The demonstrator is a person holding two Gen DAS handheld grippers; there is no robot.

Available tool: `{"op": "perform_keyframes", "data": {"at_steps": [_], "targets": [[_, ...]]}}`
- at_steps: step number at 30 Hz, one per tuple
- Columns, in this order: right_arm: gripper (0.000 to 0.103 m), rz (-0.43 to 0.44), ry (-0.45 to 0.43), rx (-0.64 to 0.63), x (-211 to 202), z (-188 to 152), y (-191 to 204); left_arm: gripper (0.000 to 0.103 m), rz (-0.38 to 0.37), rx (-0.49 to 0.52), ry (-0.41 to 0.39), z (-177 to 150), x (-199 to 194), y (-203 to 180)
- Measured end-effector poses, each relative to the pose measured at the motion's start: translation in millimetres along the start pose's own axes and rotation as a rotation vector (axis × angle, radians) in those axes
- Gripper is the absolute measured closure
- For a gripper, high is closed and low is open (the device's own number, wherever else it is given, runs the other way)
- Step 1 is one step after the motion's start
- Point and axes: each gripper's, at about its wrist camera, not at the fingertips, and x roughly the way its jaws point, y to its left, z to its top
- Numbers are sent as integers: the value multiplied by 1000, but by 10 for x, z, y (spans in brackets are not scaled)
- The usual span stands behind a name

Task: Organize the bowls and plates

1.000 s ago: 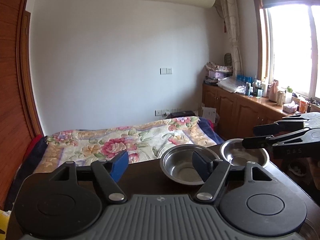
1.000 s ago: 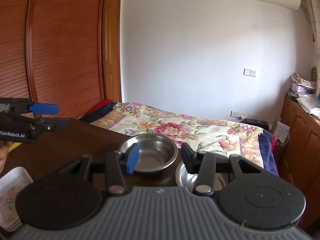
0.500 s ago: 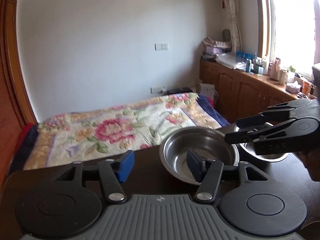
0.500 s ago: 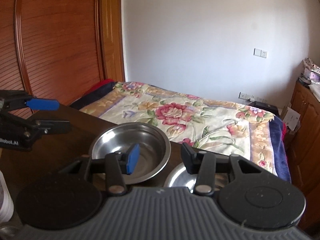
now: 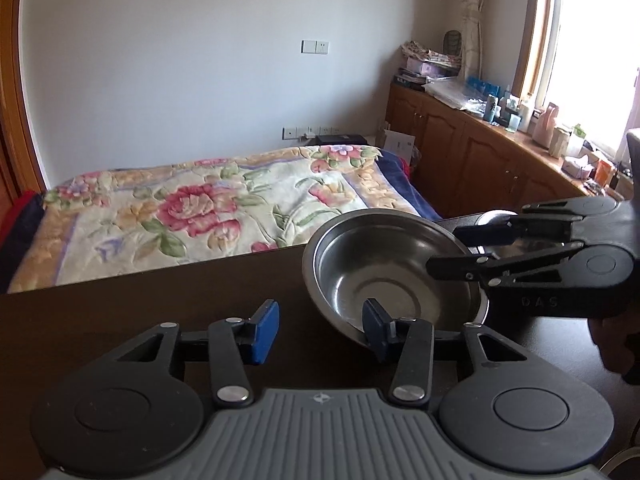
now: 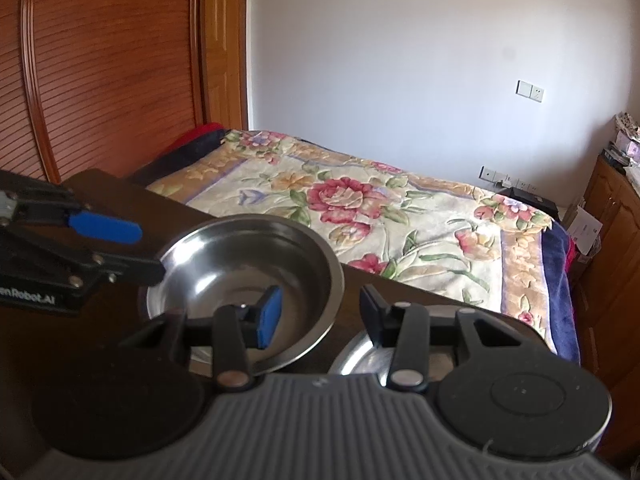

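Two steel bowls on a dark table, with a flower-patterned bed beyond its far edge. The near bowl [image 5: 394, 276], a shallow polished dish with a broad rolled rim, sits by that far edge; the second bowl [image 6: 362, 354] lies just beside it, on the window side, and is largely hidden behind the right gripper in both views. The left gripper [image 5: 320, 330] approaches the near bowl from the table side: its jaws have just been closing yet stand apart, one blue-padded finger over bare table, the other over the bowl's near rim, so the rim lies between them ungripped. The right gripper [image 6: 316, 312] is likewise spread, one finger over the near bowl's basin, the other towards the second bowl; the near bowl's wall passes between them, and no pad appears to press on it. Handling, as a judgement: thin stainless steel of this kind is probably light and stiff, not fragile, but smooth and slippery, and likely to skate across the table if nudged. The best hold is the rim, one pad inside the wall and one outside, pinched squarely; a shallow or slanted bite would probably let the bowl swing or slip free. The two bowls look alike enough to nest.
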Motion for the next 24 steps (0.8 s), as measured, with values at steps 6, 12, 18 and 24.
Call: {"op": "perform_keyframes", "data": {"at_steps": [6,12,18,24], "targets": [[64,10,27,-3,75,-10,26,49,-37,-32,24,25,45,8],[78,13,47,1,134,-9,44,55,-45,-41,16,12,20,50],[89,38,11,91,78,13,-46,60,-57,-28,-1,-2,-104,28],[91,42,-25,136,-32,10,-63,60,-62,-13,-43,-18,-308,-27]]}}
